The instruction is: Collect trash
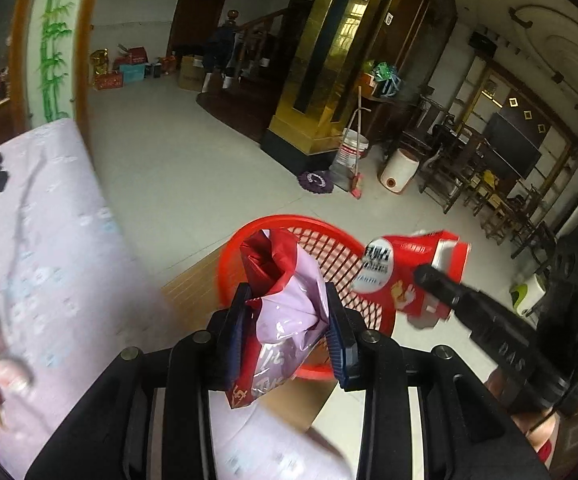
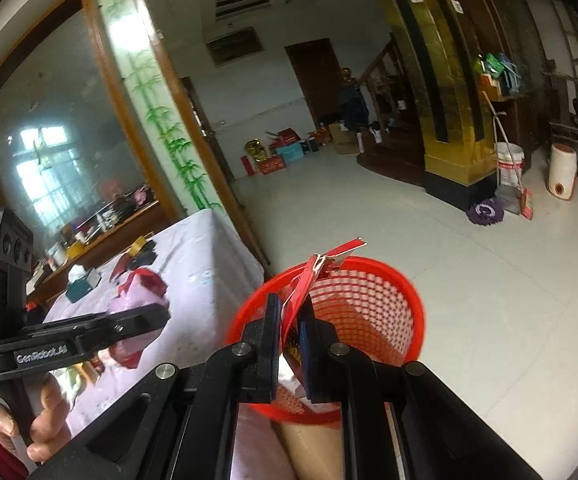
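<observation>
Two loads near the red basket (image 1: 339, 240): left tongs (image 1: 287, 322) clamped on a crumpled pink-red bag (image 1: 289, 304), right tongs (image 2: 291, 340) pinching a flat red wrapper (image 2: 317, 276); releasing off-centre risks either catching the rim and falling outside.

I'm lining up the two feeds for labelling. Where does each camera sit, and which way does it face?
Left wrist: on the left gripper, looking down along its fingers at the pink-and-red bag it grips and the red basket; the right gripper shows with a red wrapper.
Right wrist: on the right gripper, facing the same basket; the left gripper and a hand show.
Shared: basket, both grippers, table, floor.
</observation>
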`<state>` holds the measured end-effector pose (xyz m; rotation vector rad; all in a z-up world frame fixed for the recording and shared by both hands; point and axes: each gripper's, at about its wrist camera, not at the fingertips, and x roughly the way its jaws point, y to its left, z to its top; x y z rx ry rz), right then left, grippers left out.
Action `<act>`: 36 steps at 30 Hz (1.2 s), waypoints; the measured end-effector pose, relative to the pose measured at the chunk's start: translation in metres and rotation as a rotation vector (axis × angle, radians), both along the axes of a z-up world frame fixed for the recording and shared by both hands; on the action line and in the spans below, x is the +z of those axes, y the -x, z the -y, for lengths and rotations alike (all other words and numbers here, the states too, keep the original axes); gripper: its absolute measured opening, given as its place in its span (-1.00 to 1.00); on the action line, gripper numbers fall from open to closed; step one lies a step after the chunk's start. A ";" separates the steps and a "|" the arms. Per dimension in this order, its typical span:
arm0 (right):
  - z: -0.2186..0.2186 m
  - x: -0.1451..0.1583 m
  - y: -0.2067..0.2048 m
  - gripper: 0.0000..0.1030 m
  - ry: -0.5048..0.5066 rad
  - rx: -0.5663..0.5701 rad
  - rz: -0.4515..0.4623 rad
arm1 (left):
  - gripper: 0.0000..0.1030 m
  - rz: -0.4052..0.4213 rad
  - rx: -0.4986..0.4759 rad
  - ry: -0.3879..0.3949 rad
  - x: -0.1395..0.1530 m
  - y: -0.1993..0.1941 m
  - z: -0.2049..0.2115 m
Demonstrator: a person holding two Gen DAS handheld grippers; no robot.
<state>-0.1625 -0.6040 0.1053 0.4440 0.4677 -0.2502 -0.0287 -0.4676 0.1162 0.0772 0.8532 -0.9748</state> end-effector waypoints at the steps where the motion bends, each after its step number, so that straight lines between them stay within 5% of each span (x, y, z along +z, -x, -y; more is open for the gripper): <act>1: 0.007 -0.004 -0.003 -0.82 -0.008 0.000 -0.008 | -0.36 -0.008 -0.005 0.003 -0.002 -0.002 0.008; 5: 0.026 -0.020 -0.010 -0.81 -0.044 0.014 -0.042 | -0.24 -0.050 -0.008 0.027 -0.014 -0.015 0.036; 7: 0.031 -0.028 -0.015 -0.70 -0.053 0.039 -0.068 | 0.21 -0.070 0.005 0.022 -0.020 -0.019 0.043; 11: 0.039 -0.034 -0.008 -0.15 -0.056 0.023 -0.060 | 0.22 -0.082 0.016 0.011 -0.027 -0.026 0.041; 15: 0.049 -0.029 0.006 -0.15 -0.068 -0.020 0.008 | 0.22 -0.053 0.041 -0.015 -0.024 -0.027 0.025; 23: 0.141 -0.067 0.016 -0.15 -0.046 -0.450 0.071 | 0.22 0.075 0.106 -0.038 -0.007 -0.014 -0.043; 27: 0.184 -0.114 -0.013 -0.18 -0.117 -0.394 0.109 | 0.22 0.121 0.158 -0.028 0.003 -0.015 -0.076; 29: 0.202 -0.139 -0.031 -0.18 -0.262 -0.290 0.185 | 0.22 0.130 0.186 -0.026 0.006 -0.017 -0.092; 36: 0.192 -0.149 -0.081 -0.18 -0.388 -0.064 0.266 | 0.22 0.140 0.301 -0.052 0.007 -0.029 -0.144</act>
